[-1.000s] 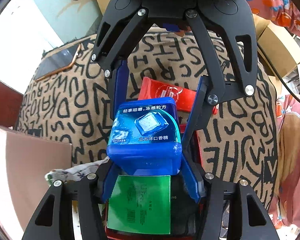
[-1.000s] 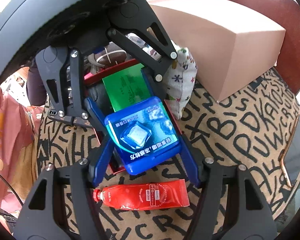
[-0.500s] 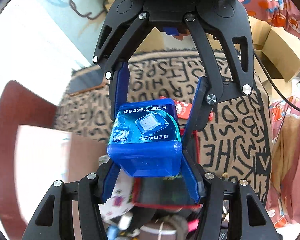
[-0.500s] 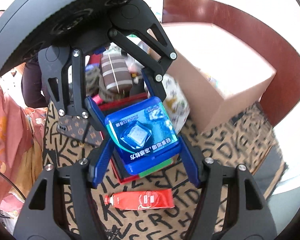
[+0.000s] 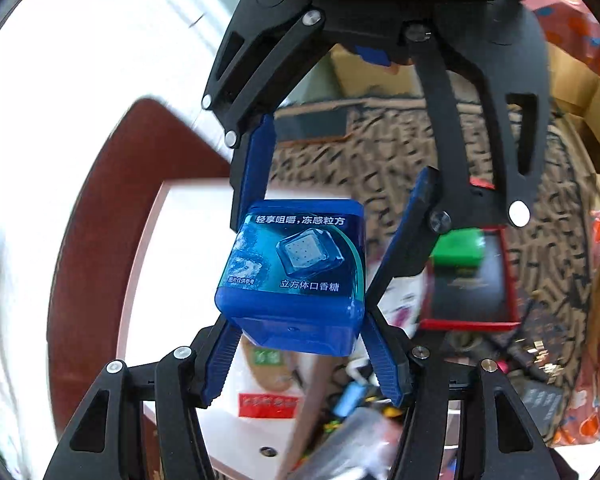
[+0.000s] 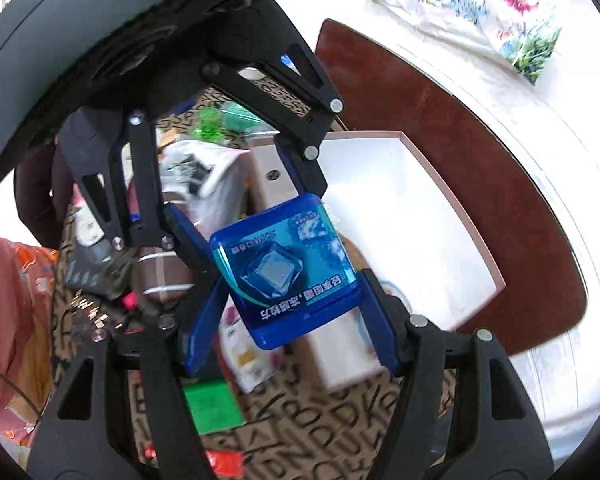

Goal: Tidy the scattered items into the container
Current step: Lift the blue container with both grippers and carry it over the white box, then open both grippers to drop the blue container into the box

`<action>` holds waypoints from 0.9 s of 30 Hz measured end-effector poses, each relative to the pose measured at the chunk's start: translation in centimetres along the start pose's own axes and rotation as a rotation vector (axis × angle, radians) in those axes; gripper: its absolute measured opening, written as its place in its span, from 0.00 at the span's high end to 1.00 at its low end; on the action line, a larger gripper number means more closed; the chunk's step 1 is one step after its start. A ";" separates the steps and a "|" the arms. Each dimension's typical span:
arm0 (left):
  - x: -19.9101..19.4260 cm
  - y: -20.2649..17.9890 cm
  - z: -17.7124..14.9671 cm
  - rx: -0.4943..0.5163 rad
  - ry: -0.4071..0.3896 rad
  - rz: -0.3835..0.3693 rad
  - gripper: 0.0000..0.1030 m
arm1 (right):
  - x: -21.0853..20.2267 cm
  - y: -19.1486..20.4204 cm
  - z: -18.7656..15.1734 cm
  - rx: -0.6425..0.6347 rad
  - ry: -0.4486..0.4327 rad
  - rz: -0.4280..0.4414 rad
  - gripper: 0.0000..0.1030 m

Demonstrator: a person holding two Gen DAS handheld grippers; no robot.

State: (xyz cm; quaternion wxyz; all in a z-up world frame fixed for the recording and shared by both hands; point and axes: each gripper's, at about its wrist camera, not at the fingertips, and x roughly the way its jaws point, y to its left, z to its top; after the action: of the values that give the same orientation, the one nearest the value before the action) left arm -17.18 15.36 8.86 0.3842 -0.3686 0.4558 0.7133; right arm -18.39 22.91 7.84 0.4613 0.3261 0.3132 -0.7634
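A blue gum box (image 5: 296, 276) hangs in the air, pinched from opposite sides by both grippers at once. The left gripper (image 5: 300, 300) clamps its blue fingers (image 5: 220, 360) on the box's lower corners, and the right gripper (image 6: 288, 312), facing it, grips the same box, printed label up. Directly beneath is an open white carton (image 6: 412, 216) with pink walls, sitting at the rug's (image 6: 332, 412) edge beside a dark red board (image 6: 480, 168). On the rug lie a red-rimmed black tray (image 5: 470, 300), a green pack (image 5: 458, 248), a white bag (image 6: 216, 184), and blurred clutter.
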 end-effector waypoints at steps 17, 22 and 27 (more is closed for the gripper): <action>9.0 7.6 -5.3 -0.323 0.007 -0.148 0.16 | 13.4 -8.1 -1.6 0.273 0.153 0.091 0.35; 8.2 7.6 -6.0 -0.391 -0.010 -0.106 0.15 | 13.7 -8.0 -2.1 0.305 0.157 0.047 0.31; 6.1 6.3 -6.4 -0.396 0.006 0.013 0.14 | 10.8 -7.8 -2.1 0.352 0.078 -0.031 0.26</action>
State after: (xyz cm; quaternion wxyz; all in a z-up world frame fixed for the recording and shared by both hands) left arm -24.25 8.88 3.77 0.2982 -0.4364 0.3101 0.7902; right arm -28.97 22.16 -0.51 0.3729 0.4264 0.1976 -0.8001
